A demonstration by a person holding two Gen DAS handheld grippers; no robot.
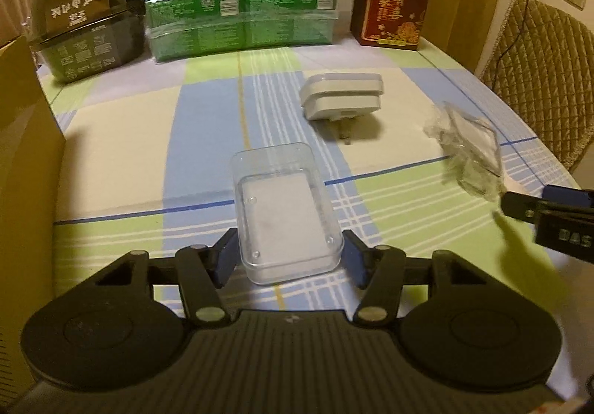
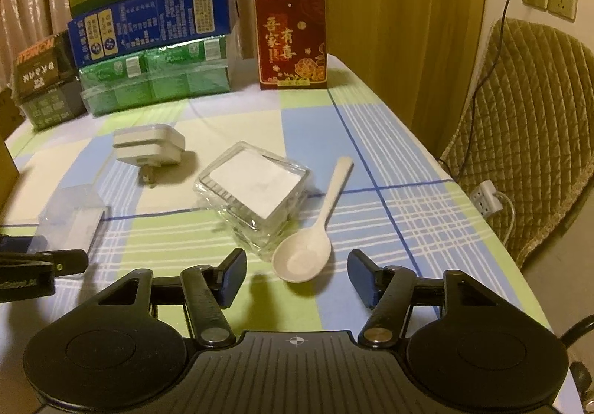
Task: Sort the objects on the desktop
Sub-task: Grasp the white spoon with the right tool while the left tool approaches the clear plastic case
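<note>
Between the blue pads of the left gripper sits a clear plastic case, lying flat on the checked tablecloth with its near end reaching into the gap. The jaws stand spread about as wide as the case, one pad at either long side; whether they touch its walls I cannot tell, though the placement suggests a side-on grasp is being lined up so the case can be lifted level. From that view a white plug adapter lies at one o'clock, prongs toward the camera, and a glass dish sits at three o'clock, with the other tool's finger just below it.

On the right wrist view, the right gripper hangs wide open and empty above the cloth. A pale spoon lies just ahead at twelve o'clock, bowl nearest and handle running away toward one o'clock, its bowl right beside the glass dish. That centring suggests the spoon is the next pick.

Along the far edge, from ten to twelve o'clock, stacked cartons and a red box stand upright, well apart from the loose items, leaving the middle free for sorting
</note>
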